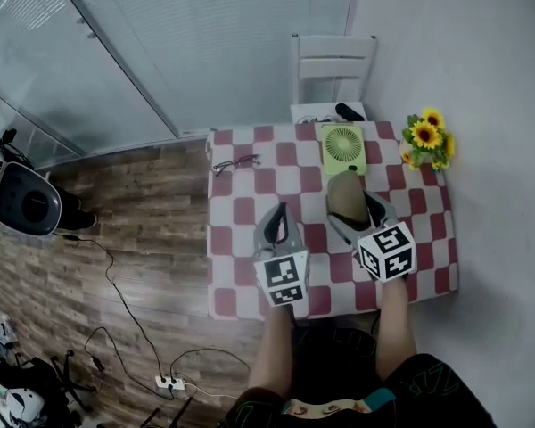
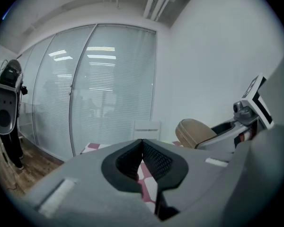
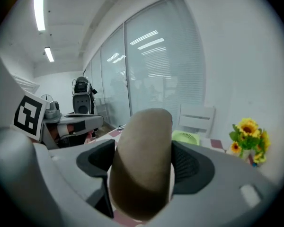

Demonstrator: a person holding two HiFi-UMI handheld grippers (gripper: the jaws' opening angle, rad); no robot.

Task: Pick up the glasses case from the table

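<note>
While your right gripper (image 1: 353, 210) grips it, the tan glasses case (image 3: 143, 157) stands on end between the two jaws, which press against its left and right sides. Its rounded top pokes up past the dark pads (image 3: 189, 162). From your head view the case (image 1: 345, 194) sits over the middle of the table's far half, just in front of the green fan (image 1: 343, 148). In the left gripper view it shows against the white wall, seemingly raised off the cloth.

Your left gripper (image 1: 281, 210) hangs just beside it on the left, apart from it, with its jaws brought together so the tips meet. Nothing sits between them (image 2: 142, 144).

Below both tools lies the table (image 1: 241, 239) in its red-and-white checked cloth. A pair of spectacles (image 1: 235, 162) rests near the far left corner, well apart from the case. A bunch of sunflowers (image 1: 426, 139) stands at the far right corner against the wall. A white chair (image 1: 332, 65) is pushed up behind the table's far edge.
</note>
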